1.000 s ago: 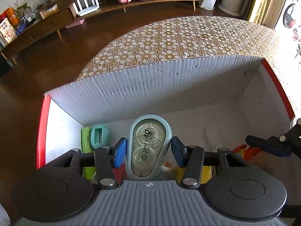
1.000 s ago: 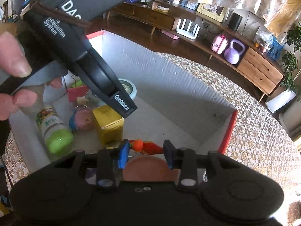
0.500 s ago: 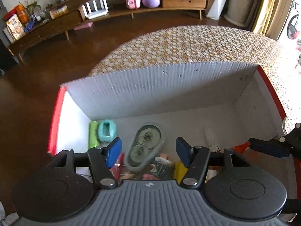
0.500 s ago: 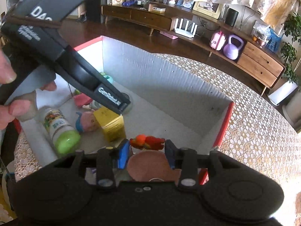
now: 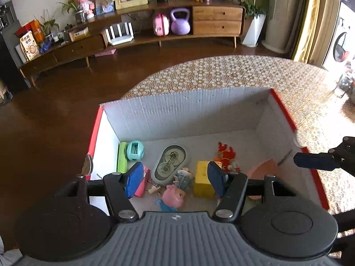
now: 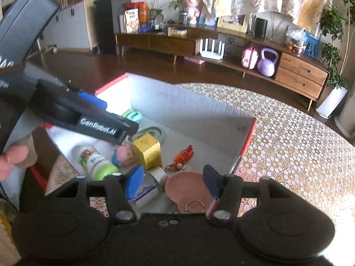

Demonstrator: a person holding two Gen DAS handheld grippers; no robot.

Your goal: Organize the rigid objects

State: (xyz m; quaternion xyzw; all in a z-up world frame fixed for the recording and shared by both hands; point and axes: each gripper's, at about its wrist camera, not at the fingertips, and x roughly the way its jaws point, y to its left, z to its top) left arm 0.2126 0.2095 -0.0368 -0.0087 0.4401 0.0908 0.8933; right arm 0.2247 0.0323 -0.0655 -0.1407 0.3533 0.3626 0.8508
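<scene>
Correction tape (image 5: 170,164) is now lying in the box (image 5: 182,113), freed by the half-open left tongs (image 5: 173,178); right tongs (image 6: 172,180) are opening (nothing gripped), at three o'clock.

You have one box (image 5: 182,115) in front of you, and in it one correction tape (image 5: 169,164), one teal sharpener (image 5: 135,150), one green tube (image 5: 122,157) and one yellow carton (image 5: 202,177). You also have one pig figure (image 5: 173,197), one red toy (image 5: 225,155), one pink disc (image 6: 188,187), one green-capped bottle (image 6: 97,164) and one silver roll (image 6: 146,190).
</scene>
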